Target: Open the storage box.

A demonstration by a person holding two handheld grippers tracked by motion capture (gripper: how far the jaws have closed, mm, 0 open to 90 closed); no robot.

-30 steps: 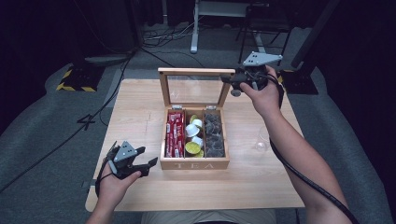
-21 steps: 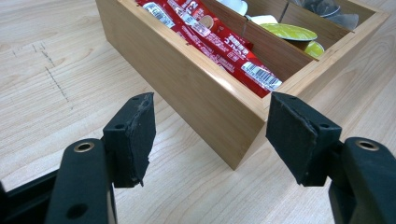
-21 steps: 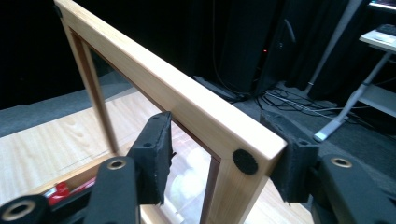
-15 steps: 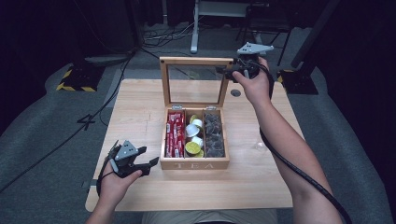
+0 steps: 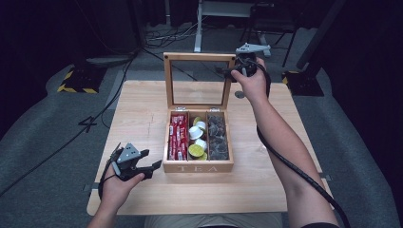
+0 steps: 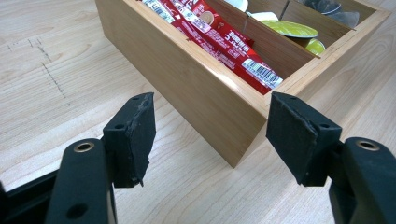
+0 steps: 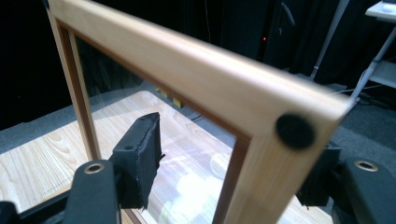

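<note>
Left gripper (image 5: 142,167) sits low on the wooden table (image 5: 142,109) at its near-left part, held in the person's left hand (image 5: 116,187) — jaws spread wide, nothing between them. In the left gripper view the near-left corner of the tea box (image 6: 205,100) stands just ahead of the gap between the jaws, apart from both pads.

Tea box (image 5: 197,167) lies mid-table, marked "TEA" on its front wall, with three compartments: red packets (image 5: 178,137) in the left one, white and yellow-green capsules (image 5: 197,142) in the middle, dark wrapped bags (image 5: 218,137) in the right.

Its glass lid (image 5: 199,57) stands upright at the back of the box. Right gripper (image 5: 230,71) is up at the lid's top right corner, in the right hand (image 5: 252,80). In the right gripper view the lid frame (image 7: 261,163) runs between the two jaws — left pad stands off the glass side, right pad is half hidden behind the frame. Whether the jaws press the frame cannot be told. A round dark bumper (image 7: 294,131) sits on the frame's corner.
</note>
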